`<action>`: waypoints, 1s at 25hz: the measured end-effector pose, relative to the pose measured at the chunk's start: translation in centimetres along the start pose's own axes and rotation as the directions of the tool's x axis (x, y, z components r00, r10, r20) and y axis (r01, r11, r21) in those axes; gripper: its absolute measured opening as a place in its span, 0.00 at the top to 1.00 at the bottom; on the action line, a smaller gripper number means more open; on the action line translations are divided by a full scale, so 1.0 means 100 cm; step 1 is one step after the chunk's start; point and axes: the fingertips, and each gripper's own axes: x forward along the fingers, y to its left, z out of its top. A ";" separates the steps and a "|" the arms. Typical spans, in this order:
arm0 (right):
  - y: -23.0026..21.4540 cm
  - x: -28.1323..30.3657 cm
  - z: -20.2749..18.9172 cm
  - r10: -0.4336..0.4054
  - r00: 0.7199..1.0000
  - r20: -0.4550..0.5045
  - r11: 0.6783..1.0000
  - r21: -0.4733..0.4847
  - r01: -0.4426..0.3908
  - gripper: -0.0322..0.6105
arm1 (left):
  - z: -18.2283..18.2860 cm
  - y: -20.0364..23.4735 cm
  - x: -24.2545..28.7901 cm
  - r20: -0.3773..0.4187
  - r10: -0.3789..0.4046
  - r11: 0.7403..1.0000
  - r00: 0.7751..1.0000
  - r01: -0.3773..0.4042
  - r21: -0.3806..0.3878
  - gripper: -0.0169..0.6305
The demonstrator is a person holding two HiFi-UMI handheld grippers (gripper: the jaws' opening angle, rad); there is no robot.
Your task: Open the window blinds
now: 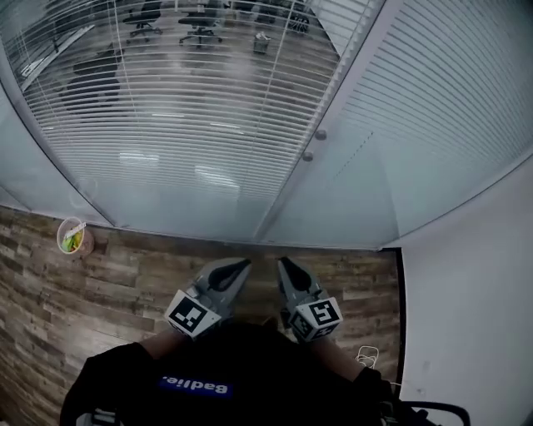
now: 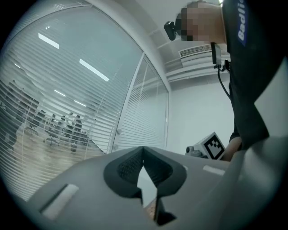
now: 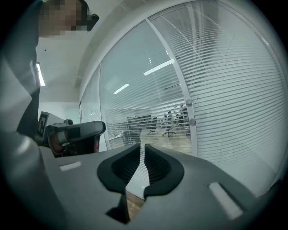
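You hold both grippers close in front of your chest, side by side and apart, their tips aimed toward the glass partition.

**Left gripper:** the jaws are closed, tip against tip, on themselves alone. Its own view shows the pads meeting at the top, with floor showing through the gap lower down.

**Right gripper:** the jaws stand narrowly apart. Its own view shows a thin slit between the tips, and only the blinds and floor beyond appear through it. No pad presses on anything.

**Window blinds:** they hang behind the glass, ahead of both grippers and well apart from them.
- In the left pane the slats let you see through to office chairs in the room beyond.
- In the right pane the slats read as a solid white surface.
- Two round knobs sit one above the other beside the upright frame between the panes.

**Surroundings:** a cup with green contents stands on the wood-pattern floor near the base of the glass, to your left. A white wall closes the scene on your right.
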 end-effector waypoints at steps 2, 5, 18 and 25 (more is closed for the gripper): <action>-0.016 0.007 0.004 -0.038 0.999 0.006 0.999 0.018 0.038 0.90 | -0.003 0.007 0.000 -0.003 -0.001 1.000 1.000 0.001 0.000 0.97; -0.051 0.020 0.018 -0.092 0.996 0.022 0.995 0.036 0.091 0.87 | 0.001 0.014 0.008 -0.006 0.021 1.000 1.000 -0.021 -0.014 0.97; -0.163 0.111 0.075 -0.228 0.972 0.054 0.967 -0.105 0.233 0.76 | 0.010 0.013 0.023 -0.035 0.116 0.990 0.993 -0.113 0.088 0.97; -0.209 0.171 0.055 -0.282 0.959 -0.013 0.951 -0.134 0.277 0.73 | -0.022 0.021 0.037 -0.087 0.171 0.982 0.981 -0.162 0.098 0.97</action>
